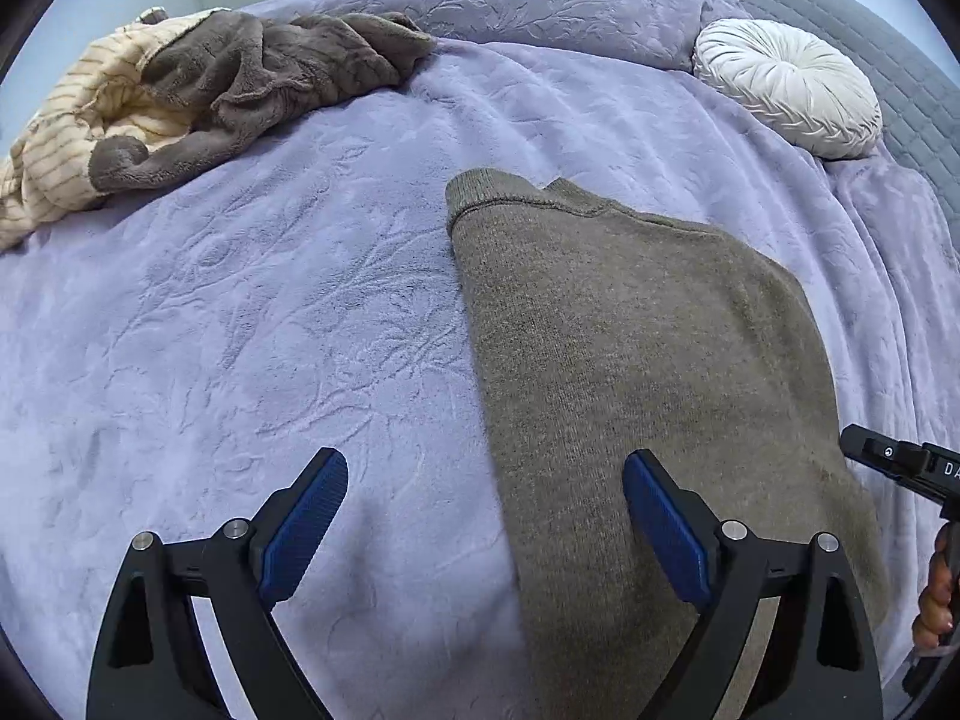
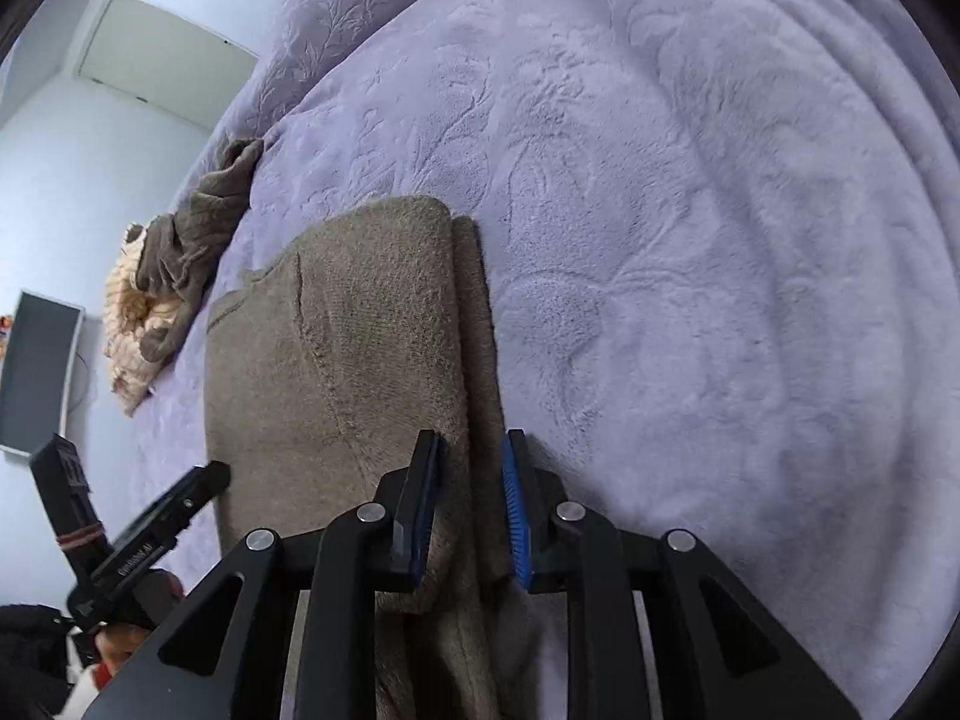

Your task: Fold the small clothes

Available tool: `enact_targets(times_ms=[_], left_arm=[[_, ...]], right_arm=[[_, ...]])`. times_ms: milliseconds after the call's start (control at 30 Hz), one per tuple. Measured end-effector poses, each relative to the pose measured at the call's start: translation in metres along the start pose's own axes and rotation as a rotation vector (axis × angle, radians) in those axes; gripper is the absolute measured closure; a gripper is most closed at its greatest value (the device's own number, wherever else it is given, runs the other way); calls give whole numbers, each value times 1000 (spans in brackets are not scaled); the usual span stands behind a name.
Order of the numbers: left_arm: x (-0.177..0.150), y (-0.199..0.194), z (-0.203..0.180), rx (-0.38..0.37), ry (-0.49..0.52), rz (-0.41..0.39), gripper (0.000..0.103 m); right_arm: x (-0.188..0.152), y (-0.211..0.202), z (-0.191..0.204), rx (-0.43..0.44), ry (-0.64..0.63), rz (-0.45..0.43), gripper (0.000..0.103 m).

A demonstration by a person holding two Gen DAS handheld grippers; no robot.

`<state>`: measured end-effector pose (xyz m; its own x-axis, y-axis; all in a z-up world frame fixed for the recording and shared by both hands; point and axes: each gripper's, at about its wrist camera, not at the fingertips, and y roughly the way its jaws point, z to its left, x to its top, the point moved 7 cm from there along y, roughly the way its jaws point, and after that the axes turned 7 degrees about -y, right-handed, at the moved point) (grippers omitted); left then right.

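A brown-grey knitted sweater (image 1: 630, 336) lies folded lengthwise on the lilac bedspread (image 1: 240, 330). My left gripper (image 1: 485, 480) is open and empty, hovering over the sweater's left edge near its lower end. In the right wrist view the sweater (image 2: 360, 330) runs away from me. My right gripper (image 2: 471, 450) is nearly closed around the sweater's right folded edge, with the cloth between its blue pads (image 2: 516, 504). The left gripper's body (image 2: 150, 522) shows at lower left in that view. The right gripper's body (image 1: 912, 468) shows at the right edge of the left wrist view.
A crumpled brown fleece and cream striped garment pile (image 1: 180, 96) lies at the far left of the bed, also in the right wrist view (image 2: 174, 276). A round white pleated cushion (image 1: 786, 84) sits at the far right by a grey headboard (image 1: 870, 48). A wall screen (image 2: 36, 372) hangs at left.
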<state>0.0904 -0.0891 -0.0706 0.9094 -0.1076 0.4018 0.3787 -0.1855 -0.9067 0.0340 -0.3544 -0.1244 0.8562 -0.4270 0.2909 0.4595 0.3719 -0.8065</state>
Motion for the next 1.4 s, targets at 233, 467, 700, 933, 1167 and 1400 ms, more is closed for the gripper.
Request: enact_targets(times_ms=[233,467,700,933,1167,1400], left_arm=[[-32,-30,-11,-69,30,22,9],[-74,-16,-15,-45,20,107,9],[-90,-13,2,-78,-82,162,9],[-114,7,10,-56,-74,217,9],[-118,6,7,-32,-66,208,9],[-121,5,6,-14,-84,202,9]], right_arm=[[-22,-51,43,89,-111,-38,81],[-51,-36,84,-83,-383,51,80],[-70,-34,56,-40,-288,150,97],[-93,-15,9,-37,-62,198,97],[-107,-24,-3,-47,-12,192,86],[-78,-72,37,-52,-185,28,86]])
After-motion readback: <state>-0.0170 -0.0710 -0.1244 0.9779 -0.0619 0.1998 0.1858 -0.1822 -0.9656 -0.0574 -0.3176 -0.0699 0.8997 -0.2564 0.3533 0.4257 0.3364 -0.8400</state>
